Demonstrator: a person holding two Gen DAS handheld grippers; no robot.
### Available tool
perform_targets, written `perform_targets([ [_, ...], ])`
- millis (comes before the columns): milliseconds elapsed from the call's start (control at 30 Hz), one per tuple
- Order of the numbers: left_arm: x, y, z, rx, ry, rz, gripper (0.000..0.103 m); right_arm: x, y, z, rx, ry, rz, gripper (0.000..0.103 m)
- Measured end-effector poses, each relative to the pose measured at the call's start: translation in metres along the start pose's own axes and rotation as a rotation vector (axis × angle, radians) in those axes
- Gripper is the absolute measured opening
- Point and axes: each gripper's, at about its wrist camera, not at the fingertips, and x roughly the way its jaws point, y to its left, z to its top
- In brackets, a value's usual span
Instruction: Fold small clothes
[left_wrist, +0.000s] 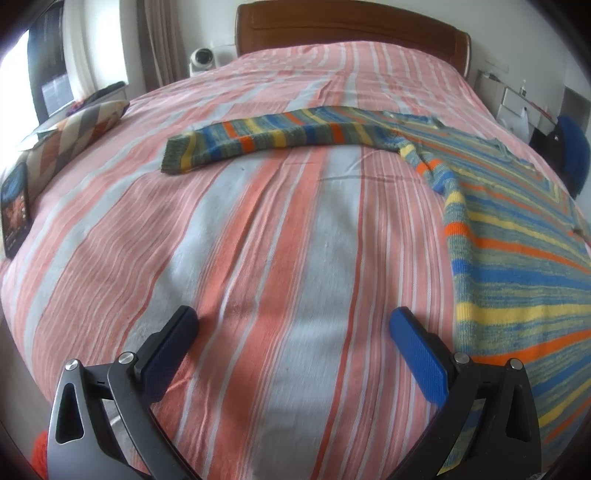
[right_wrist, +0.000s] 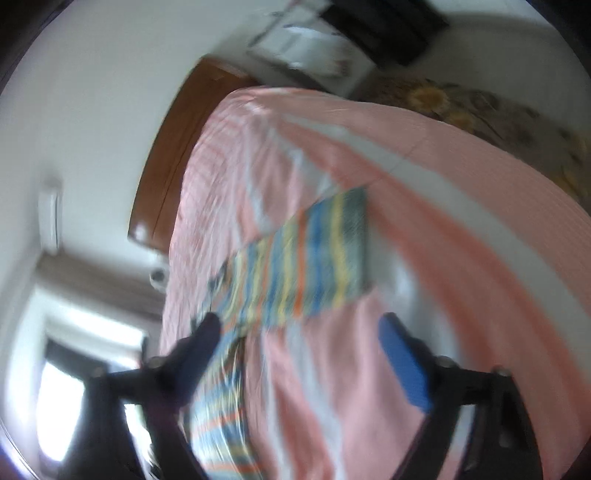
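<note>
Pink, orange and white stripes cover the bedspread of a bed with a brown wooden headboard at the far end. At the left edge of the bed, in the left wrist view, a phone with a lit screen lies beside a cushion with a diamond pattern. The left gripper hangs low over bare bedspread, its two blue pads spread wide with nothing between them. Further right lies the striped knit sweater, flat on the bed. Its one sleeve stretches to the left across the bedspread, well apart from the left gripper. The right wrist view is tilted and blurred. There the right gripper is also spread wide and empty, and the sweater lies just beyond its fingertips.
</note>
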Motion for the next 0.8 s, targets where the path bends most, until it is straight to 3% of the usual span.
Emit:
perform_targets([
  [100, 0.000, -0.001, -0.001, 0.000, -0.002, -0.001, 0.103, 0.021, -0.019, 0.025, 0.078, 0.025, -0.022, 0.069],
  [167, 0.001, 0.000, 0.000, 0.001, -0.003, 0.002, 0.103, 0.033, -0.025, 0.036, 0.114, 0.045, 0.009, 0.069],
  [400, -0.001, -0.002, -0.002, -0.002, -0.008, 0.009, 0.103, 0.074, -0.027, 0.059, 0.128, 0.086, -0.022, 0.066],
  [433, -0.001, -0.002, -0.002, -0.002, -0.008, 0.009, 0.103, 0.077, -0.024, 0.060, 0.109, 0.093, -0.042, 0.060],
  [467, -0.001, -0.002, -0.002, -0.001, -0.008, 0.008, 0.103, 0.082, -0.020, 0.060, 0.090, 0.099, -0.061, 0.038],
  [500, 0.000, -0.002, -0.001, -0.002, -0.007, 0.008, 0.103, 0.083, -0.014, 0.062, 0.060, 0.105, -0.102, 0.003],
  [533, -0.001, -0.002, -0.002, -0.002, -0.007, 0.008, 0.103, 0.083, -0.010, 0.063, 0.051, 0.104, -0.121, 0.003],
  [600, 0.000, -0.002, -0.001, -0.002, -0.006, 0.007, 0.103, 0.077, 0.014, 0.065, 0.021, 0.069, -0.118, 0.003],
  [667, -0.001, -0.003, -0.002, -0.003, -0.006, 0.008, 0.103, 0.071, 0.062, 0.062, -0.108, 0.043, -0.118, 0.003],
  [800, 0.000, -0.003, -0.002, -0.005, -0.003, 0.006, 0.103, 0.082, 0.184, 0.027, -0.359, 0.082, 0.017, 0.003],
])
